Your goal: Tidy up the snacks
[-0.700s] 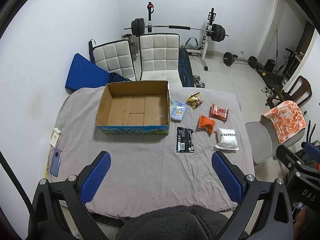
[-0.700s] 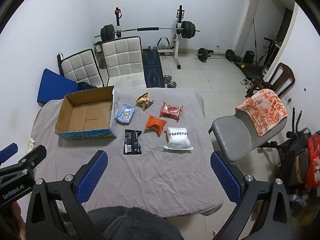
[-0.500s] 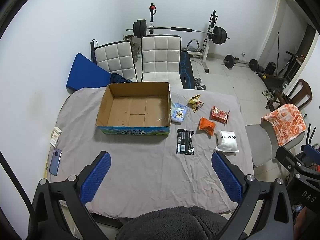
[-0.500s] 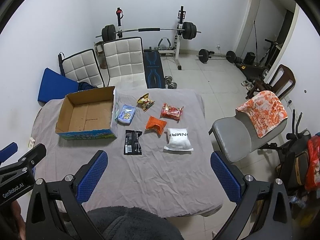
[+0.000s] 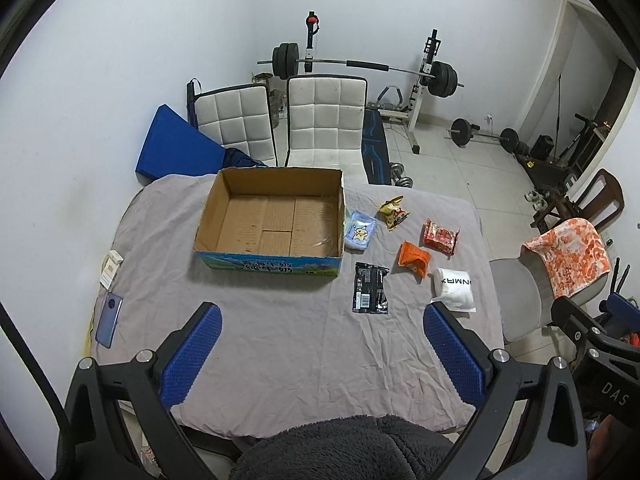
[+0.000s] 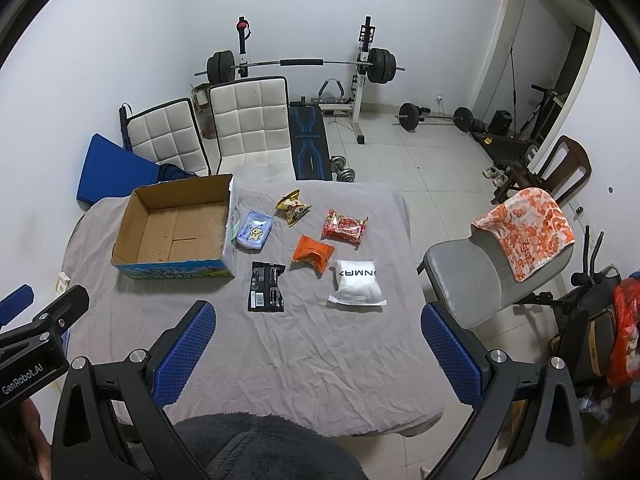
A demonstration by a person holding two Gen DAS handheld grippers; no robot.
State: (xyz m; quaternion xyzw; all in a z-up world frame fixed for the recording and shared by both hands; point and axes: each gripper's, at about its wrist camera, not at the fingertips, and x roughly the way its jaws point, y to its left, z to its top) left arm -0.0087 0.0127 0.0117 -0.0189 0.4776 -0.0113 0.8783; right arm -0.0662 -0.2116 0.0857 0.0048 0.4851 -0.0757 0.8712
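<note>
An empty cardboard box [image 5: 276,222] [image 6: 176,228] stands on the grey-clothed table [image 5: 280,340]. To its right lie several snack packets: a light blue one [image 5: 361,234] [image 6: 255,230], a yellow one [image 5: 394,213] [image 6: 293,207], a red one [image 5: 440,237] [image 6: 345,227], an orange one [image 5: 414,258] [image 6: 313,253], a black one [image 5: 371,287] [image 6: 267,287] and a white one [image 5: 455,289] [image 6: 357,282]. My left gripper [image 5: 322,354] and right gripper [image 6: 318,354] hover high over the table's near side, both open and holding nothing.
A phone [image 5: 109,319] and a small white box [image 5: 111,269] lie at the table's left edge. Two white chairs [image 5: 326,120] stand behind the table, a grey chair with an orange cloth [image 6: 520,236] to its right. Gym weights [image 6: 300,66] fill the back.
Both views have shifted slightly, with the table and room sitting a little lower in frame. No object on the table has moved.
</note>
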